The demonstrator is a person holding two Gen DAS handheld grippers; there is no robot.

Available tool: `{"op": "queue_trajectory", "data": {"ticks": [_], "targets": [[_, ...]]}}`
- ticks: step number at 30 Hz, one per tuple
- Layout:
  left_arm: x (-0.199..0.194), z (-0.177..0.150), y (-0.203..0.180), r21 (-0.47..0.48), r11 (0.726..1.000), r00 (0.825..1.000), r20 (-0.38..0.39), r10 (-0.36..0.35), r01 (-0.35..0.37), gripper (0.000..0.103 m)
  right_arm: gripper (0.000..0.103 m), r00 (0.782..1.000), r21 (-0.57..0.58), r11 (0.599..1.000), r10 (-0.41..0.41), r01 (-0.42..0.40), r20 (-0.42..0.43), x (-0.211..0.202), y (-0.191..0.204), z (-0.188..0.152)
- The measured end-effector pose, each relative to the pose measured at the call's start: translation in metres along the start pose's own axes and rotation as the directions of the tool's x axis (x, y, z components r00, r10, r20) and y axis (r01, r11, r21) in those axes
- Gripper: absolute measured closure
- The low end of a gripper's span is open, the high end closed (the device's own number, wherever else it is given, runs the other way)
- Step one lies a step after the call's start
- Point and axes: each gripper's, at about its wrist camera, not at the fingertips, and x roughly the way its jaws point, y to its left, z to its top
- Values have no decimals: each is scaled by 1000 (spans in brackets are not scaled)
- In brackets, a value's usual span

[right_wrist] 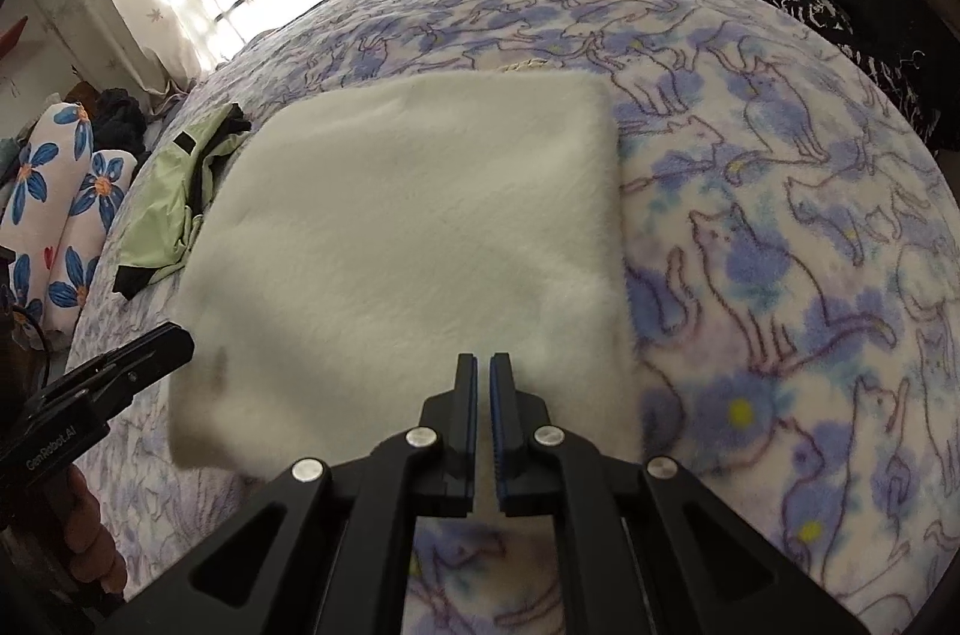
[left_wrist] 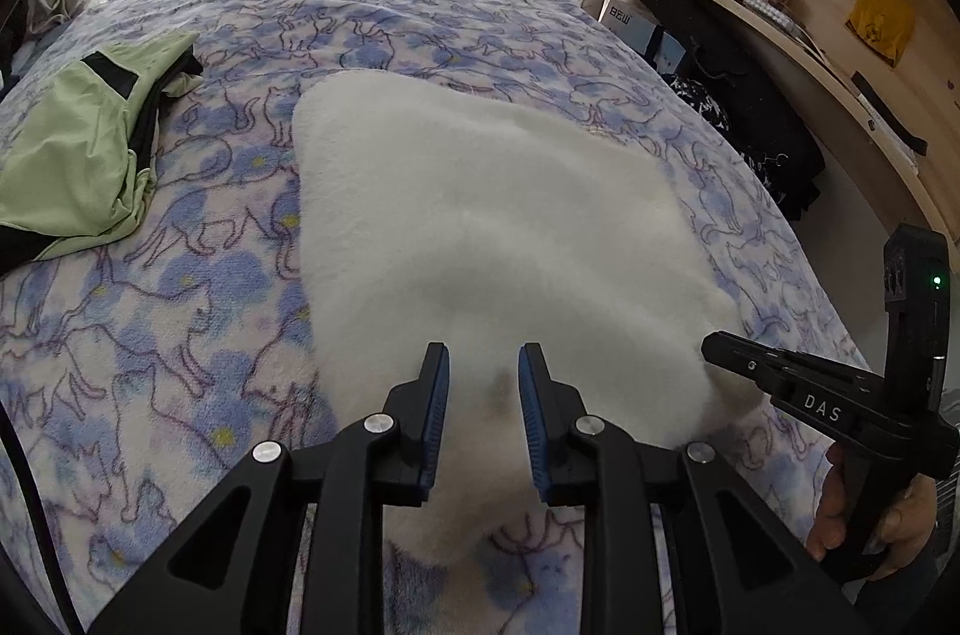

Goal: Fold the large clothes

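Both grippers are positioned at the near edge of the white fleece garment (left_wrist: 480,227), which lies folded into a flat rectangle on the cat-print blanket (left_wrist: 180,311). On the left gripper (left_wrist: 483,365) the jaws are held apart with nothing between them. On the right gripper (right_wrist: 483,371) the jaws are nearly closed (only a thin gap is visible), and no cloth can be seen pinched. If only the top layer is caught, the fold may be pulled open. Uneven lifting may skew the edges. A green jacket (left_wrist: 78,155) lies just beside the garment and could be snagged.
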Motion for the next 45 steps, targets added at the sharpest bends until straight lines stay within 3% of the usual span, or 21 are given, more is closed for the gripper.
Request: {"op": "queue_trajectory", "data": {"ticks": [4,7,11,15,17,19,21,24,27,29,33,38,42,45], "targets": [[-25,-3,1,-11,998,998,28,60,-60,49,97,1000,-28,1000,-2,3,9,-21,9,-7],[-47,-3,-1,-2,996,994,66,84,-84,44,87,1000,-52,999,13,-12,29,-41,17,-8],[-71,0,-1,-13,996,993,71,93,-93,23,78,997,-104,995,20,-12,72,-72,30,-7],[-97,4,-3,-4,998,991,116,68,-68,22,65,990,-156,988,33,-10,140,-105,42,0],[-109,7,-4,-6,999,989,138,52,-52,10,59,983,-173,985,45,-13,181,-119,45,4],[-120,11,-4,-14,1000,988,153,30,-28,4,53,977,-182,983,51,-12,209,-129,47,8],[-126,16,-4,-27,999,985,165,46,-42,4,45,972,-198,980,34,13,231,-134,48,12],[-128,21,-1,-48,998,983,173,53,-45,4,43,971,-218,975,14,40,240,-135,47,17],[-117,25,-2,-28,990,977,160,140,-137,4,38,974,-214,976,13,36,225,-128,41,23],[-104,25,-2,-2,988,977,152,150,-152,4,33,976,-213,976,9,38,217,-119,35,26],[-71,27,11,-18,997,992,97,76,-74,4,33,989,-203,979,0,30,151,-88,20,30],[-15,28,39,-98,995,1000,9,18,-17,4,33,998,-99,995,27,-21,62,-38,-21,37],[30,23,61,-184,981,993,-88,-79,62,4,33,996,6,996,91,-90,-6,0,-56,40],[53,18,73,-238,964,981,-124,-151,119,4,33,982,78,981,183,-178,-55,25,-76,41]]}}
